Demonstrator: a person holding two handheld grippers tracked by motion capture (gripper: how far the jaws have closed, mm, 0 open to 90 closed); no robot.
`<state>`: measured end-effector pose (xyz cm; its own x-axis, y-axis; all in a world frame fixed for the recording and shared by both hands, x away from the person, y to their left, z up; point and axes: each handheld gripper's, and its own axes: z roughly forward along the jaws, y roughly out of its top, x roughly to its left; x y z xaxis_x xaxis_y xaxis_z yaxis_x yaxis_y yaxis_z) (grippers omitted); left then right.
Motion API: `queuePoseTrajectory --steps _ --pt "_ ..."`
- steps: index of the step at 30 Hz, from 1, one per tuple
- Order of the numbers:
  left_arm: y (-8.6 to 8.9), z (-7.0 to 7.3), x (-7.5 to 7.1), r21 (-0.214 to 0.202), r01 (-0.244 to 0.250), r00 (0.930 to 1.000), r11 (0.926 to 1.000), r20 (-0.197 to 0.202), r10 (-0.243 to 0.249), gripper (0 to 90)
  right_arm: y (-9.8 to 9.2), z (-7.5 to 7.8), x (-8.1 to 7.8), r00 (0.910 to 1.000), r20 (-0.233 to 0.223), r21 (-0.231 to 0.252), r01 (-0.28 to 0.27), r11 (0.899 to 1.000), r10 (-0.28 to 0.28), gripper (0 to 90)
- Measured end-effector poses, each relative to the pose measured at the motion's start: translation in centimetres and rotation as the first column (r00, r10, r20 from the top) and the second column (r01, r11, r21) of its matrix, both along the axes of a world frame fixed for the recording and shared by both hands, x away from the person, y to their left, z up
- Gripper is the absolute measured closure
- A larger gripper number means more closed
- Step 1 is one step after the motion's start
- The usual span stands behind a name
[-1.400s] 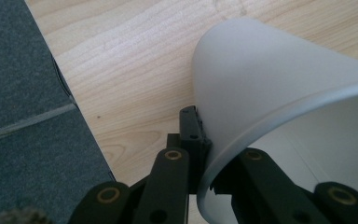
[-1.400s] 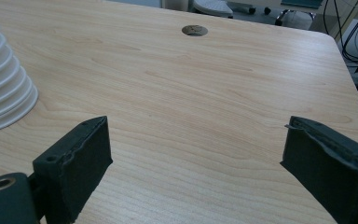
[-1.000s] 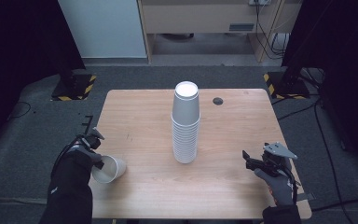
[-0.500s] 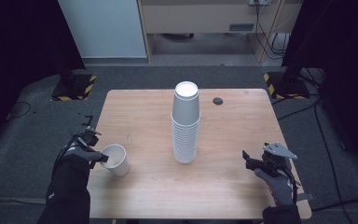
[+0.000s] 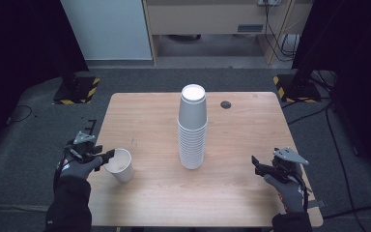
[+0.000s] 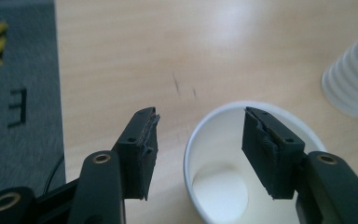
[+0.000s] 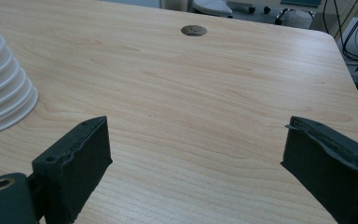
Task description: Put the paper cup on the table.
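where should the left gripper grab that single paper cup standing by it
Best on the paper cup rim wall, coming from its left, one jaw inside and one outside. It stands upright and open-mouthed, and the left gripper, jaws just opened, already straddles that wall without pressing it.

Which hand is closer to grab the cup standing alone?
Left. The left gripper has one jaw over the cup rim, open. The right gripper is far across the table.
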<state>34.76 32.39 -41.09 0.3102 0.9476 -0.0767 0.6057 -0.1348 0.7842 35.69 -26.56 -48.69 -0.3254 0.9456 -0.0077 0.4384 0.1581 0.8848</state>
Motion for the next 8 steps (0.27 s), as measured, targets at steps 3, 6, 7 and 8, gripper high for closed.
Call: queuePoseTrajectory --steps 3,6,7,8 --pt "-0.2 -0.2 -1.0 -0.036 -0.047 0.9881 0.9982 0.144 0.052 39.9 0.0 0.0 0.0 1.0000 0.000 0.003 0.001 1.000 -0.001 7.7" --pt "-0.7 -0.5 -1.8 -0.081 -0.072 0.9632 0.9941 0.253 0.091 37.3 0.0 0.0 0.0 1.0000 0.003 0.003 0.004 1.000 -0.004 7.7" --pt "-0.9 -0.7 -2.0 -0.090 -0.072 0.9559 0.9933 0.278 0.095 37.3 0.0 0.0 0.0 1.0000 0.002 0.003 0.005 1.000 -0.005 7.7" --pt "-1.1 -0.8 -2.2 -0.098 -0.075 0.9471 0.9924 0.304 0.101 37.3 0.0 0.1 0.0 1.0000 0.002 0.003 0.005 1.000 -0.005 7.6"
